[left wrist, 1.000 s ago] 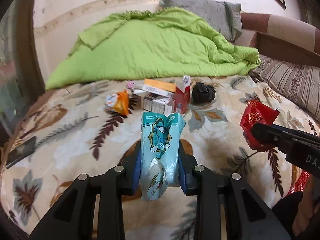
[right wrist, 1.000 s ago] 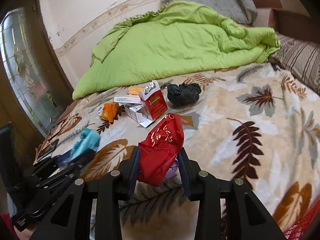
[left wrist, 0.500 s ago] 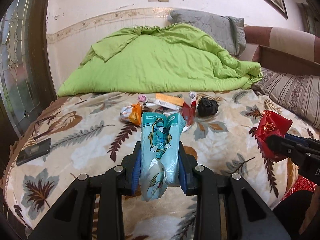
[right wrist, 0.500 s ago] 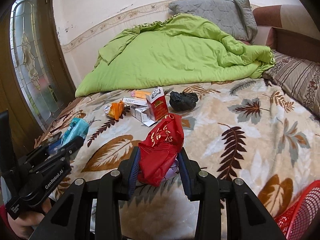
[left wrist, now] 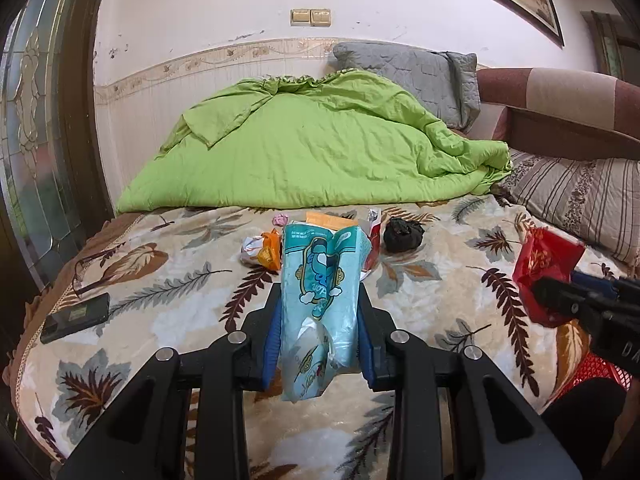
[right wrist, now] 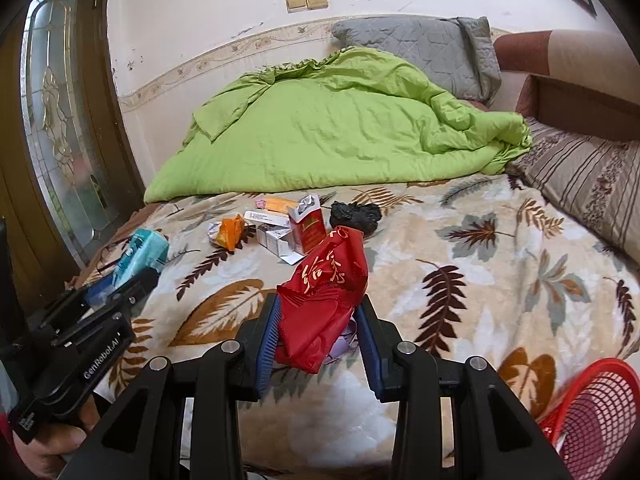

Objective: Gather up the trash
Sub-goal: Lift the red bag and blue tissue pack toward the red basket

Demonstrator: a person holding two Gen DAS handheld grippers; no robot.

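1. Left wrist view: the left gripper (left wrist: pixel 320 334) has its jaws clamped on a light blue wrapper (left wrist: pixel 318 300), which stands upright between the blue pads and sticks out above and below them. Beyond the jaws, on the leaf-patterned blanket (left wrist: pixel 180 308), lies a cluster of litter: an orange wrapper (left wrist: pixel 269 249), a red carton (left wrist: pixel 373 240) partly hidden behind the blue wrapper, and a black crumpled bag (left wrist: pixel 403 234) just right of that. Far to the left of the jaws a dark phone (left wrist: pixel 75 317) lies flat. To the right, the right gripper (left wrist: pixel 560 300) shows with a red wrapper (left wrist: pixel 544 268) in it.

2. Right wrist view: the right gripper (right wrist: pixel 318 344) has its jaws closed on the red wrapper (right wrist: pixel 326 292), which bulges up out of the pads. Ahead of the jaws sit the red carton (right wrist: pixel 308 226), small white boxes (right wrist: pixel 272 236), the orange wrapper (right wrist: pixel 231 232) and the black crumpled bag (right wrist: pixel 355 216); a green quilt (right wrist: pixel 340 128) is heaped behind them. Left of the jaws is the left gripper (right wrist: pixel 132 276) with the light blue wrapper (right wrist: pixel 144 250). Low to the right, a red mesh basket (right wrist: pixel 596 416) shows at the frame's edge.
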